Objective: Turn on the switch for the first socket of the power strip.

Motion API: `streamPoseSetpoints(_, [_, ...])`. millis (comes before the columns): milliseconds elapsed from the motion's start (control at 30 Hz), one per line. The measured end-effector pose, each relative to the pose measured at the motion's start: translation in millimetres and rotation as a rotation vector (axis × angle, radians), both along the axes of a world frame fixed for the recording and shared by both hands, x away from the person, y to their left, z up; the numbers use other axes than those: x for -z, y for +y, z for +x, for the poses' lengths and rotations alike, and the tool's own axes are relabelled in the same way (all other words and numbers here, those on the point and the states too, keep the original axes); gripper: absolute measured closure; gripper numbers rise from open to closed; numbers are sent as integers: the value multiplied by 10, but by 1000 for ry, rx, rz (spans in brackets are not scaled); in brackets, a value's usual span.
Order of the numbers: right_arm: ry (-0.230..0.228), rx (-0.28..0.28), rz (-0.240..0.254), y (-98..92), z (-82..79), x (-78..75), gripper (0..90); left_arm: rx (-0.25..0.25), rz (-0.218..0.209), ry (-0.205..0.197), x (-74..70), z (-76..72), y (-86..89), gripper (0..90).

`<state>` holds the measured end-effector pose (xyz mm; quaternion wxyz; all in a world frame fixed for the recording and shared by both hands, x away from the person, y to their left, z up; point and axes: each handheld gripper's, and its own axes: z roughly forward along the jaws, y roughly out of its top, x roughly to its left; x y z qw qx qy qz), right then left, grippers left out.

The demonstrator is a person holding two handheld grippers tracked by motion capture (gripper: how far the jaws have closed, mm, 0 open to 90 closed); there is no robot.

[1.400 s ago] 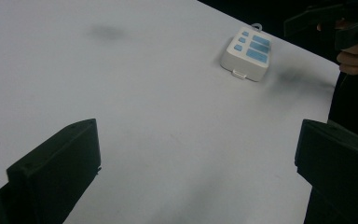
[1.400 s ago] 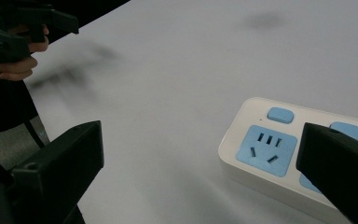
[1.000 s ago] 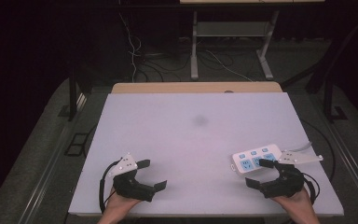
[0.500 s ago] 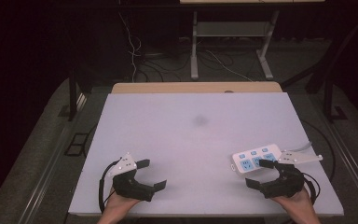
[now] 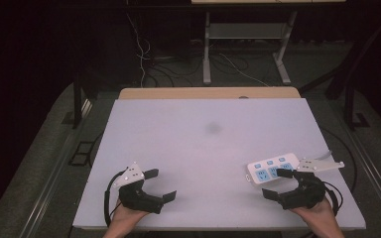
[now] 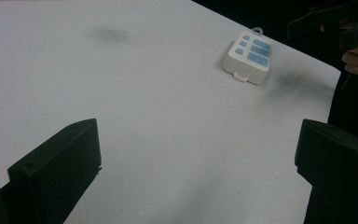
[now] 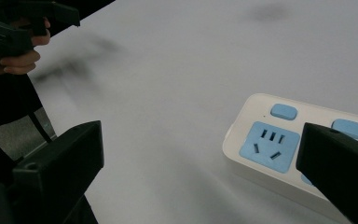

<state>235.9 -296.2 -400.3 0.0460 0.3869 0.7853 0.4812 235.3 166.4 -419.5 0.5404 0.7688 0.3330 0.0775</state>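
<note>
Power strip — flat on the bench, near-right, untouched. Right gripper just beside it, fingers wide apart, empty. Left gripper well apart — likewise spread, empty. Nothing apparently begun.

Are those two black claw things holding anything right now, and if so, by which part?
Nothing is held. The left gripper is open over bare table. The right gripper is open too, beside the white power strip, not clamped on it.

White rectangular plastic power strip with blue socket faces and blue buttons, lying flat, face up, lower right of the high view; upper right in the left gripper view.
</note>
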Motion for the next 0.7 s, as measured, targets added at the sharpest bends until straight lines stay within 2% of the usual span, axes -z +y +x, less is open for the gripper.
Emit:
streamPoseSetpoints(333, [-2, 5, -13, -82, 53, -131, 4, -4, -6, 2, 3, 7, 5, 0])
streamPoseSetpoints(700, [2, -4, -65, -140, 144, -282, 4, -9, -6, 2, 2, 10, 10, 0])
